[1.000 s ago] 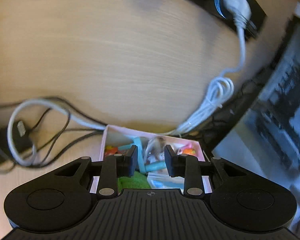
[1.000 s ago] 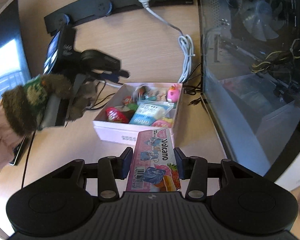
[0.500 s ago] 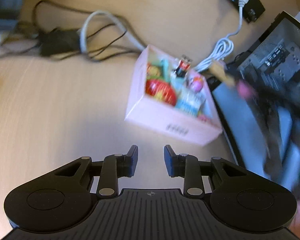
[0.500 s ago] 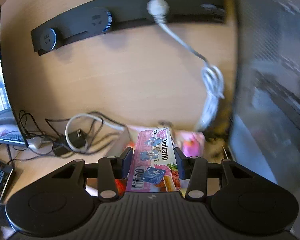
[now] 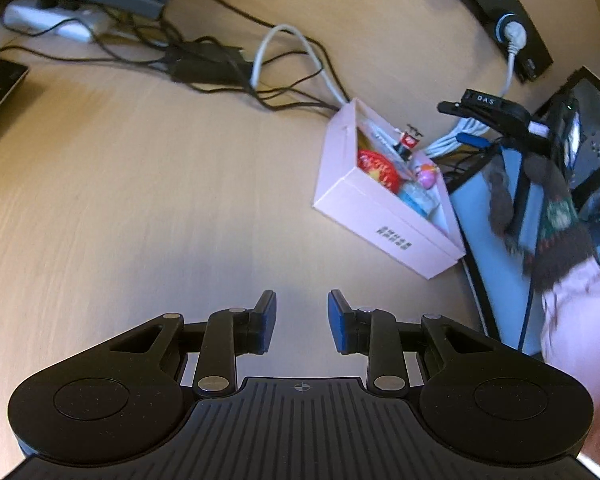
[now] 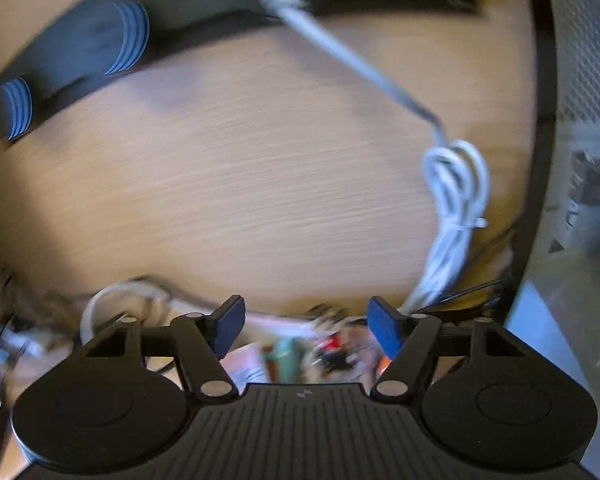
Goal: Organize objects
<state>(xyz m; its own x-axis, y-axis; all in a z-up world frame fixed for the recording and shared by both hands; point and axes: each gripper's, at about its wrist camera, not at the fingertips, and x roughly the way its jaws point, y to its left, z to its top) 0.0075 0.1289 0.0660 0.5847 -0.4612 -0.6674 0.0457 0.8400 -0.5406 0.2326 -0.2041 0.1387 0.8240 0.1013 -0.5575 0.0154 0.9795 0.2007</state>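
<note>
**Wafer packet released over the pink box**

Gone from our right gripper is the pink "Volcano" packet that sat clamped between its pads half a second ago; the jaws have just been opening and now stand apart with nothing pressed between them. Below and between the blue pads we see a blur of colours, the contents of the pink box, but we cannot pick out the packet itself in that smear. A bundled white cable lies on the wooden desk ahead, running up to a dark socket strip.

Our left gripper has pulled back from the box and now hangs over bare desk, its jaws a modest gap apart and empty. From this view the pink box sits well ahead and to the right, open-topped, holding a red round sweet and other small items. Just beyond it we see the other gripper over the box's far end, with a brown fuzzy cuff and pink sleeve behind it. A tangle of black cables lies at the far side of the desk.
</note>
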